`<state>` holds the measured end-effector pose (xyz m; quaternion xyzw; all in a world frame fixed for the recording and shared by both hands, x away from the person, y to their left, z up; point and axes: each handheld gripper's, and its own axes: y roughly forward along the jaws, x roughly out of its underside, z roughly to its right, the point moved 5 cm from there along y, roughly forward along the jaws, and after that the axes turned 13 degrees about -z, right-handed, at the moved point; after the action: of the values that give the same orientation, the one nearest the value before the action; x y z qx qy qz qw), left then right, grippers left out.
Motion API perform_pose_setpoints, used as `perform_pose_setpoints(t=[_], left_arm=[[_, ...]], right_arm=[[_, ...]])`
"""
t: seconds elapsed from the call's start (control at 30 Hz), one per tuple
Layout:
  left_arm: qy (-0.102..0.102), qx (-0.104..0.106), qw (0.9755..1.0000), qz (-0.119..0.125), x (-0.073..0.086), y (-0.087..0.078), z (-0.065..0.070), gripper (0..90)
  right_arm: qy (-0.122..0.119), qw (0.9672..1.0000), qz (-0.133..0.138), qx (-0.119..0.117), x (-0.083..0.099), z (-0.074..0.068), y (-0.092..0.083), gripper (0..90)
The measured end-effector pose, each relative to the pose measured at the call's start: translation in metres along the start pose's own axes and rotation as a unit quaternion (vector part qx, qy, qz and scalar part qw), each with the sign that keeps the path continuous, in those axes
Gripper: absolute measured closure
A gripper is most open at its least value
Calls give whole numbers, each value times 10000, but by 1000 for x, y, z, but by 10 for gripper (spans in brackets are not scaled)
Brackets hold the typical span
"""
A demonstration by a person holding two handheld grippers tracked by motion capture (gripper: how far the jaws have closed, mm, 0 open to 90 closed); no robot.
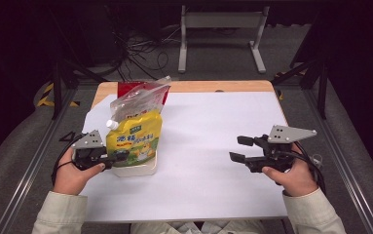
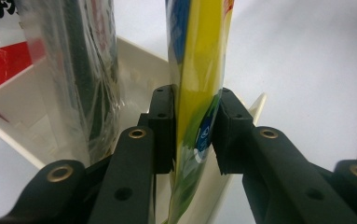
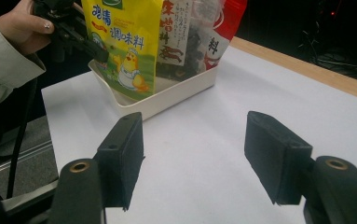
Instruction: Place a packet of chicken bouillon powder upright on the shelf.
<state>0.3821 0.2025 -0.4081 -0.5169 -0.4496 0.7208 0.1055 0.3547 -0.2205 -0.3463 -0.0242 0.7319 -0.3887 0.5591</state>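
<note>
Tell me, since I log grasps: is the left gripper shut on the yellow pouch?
Shut: the left gripper pads press both faces of the yellow pouch.

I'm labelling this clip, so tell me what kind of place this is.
Probably a lab or recording studio, not a home: a white-covered table boxed in by metal frame rails, loose cables on the floor behind, dark surroundings.

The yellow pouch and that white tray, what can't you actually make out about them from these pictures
- Yellow pouch: its base, hidden by the white tray wall in the high view; its top, cut off in both gripper views.
- Tray floor: covered by the clear bag and red packet.
- Small print on the pouch: too small in the high view.
- Left gripper: the pouch hides its inner pad faces.
</note>
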Motion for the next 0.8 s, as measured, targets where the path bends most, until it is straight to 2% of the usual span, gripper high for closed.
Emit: perform_pose_setpoints(t=[0.17, 0.47, 0.6, 0.67, 0.7, 0.8], left_arm=[[26, -53, 9991, -415, 2, 7, 2, 719], [-193, 19, 9981, -584, 3, 6, 3, 715], [-321, 107, 9982, -487, 3, 3, 2, 700], [-426, 138, 9988, -211, 1, -5, 3, 681], [-397, 73, 9991, -106, 0, -9, 2, 669], [-357, -55, 9993, 131, -3, -19, 4, 716]], right_arm=[[11, 10000, -13, 6, 0, 0, 1, 368], [34, 10000, -25, -10, 1, 0, 1, 361], [44, 10000, -14, -16, 1, 1, 1, 359], [51, 10000, -14, -19, 1, 1, 1, 359], [58, 10000, -16, -26, 1, 1, 1, 359], [58, 10000, -28, -18, 1, 1, 1, 359]])
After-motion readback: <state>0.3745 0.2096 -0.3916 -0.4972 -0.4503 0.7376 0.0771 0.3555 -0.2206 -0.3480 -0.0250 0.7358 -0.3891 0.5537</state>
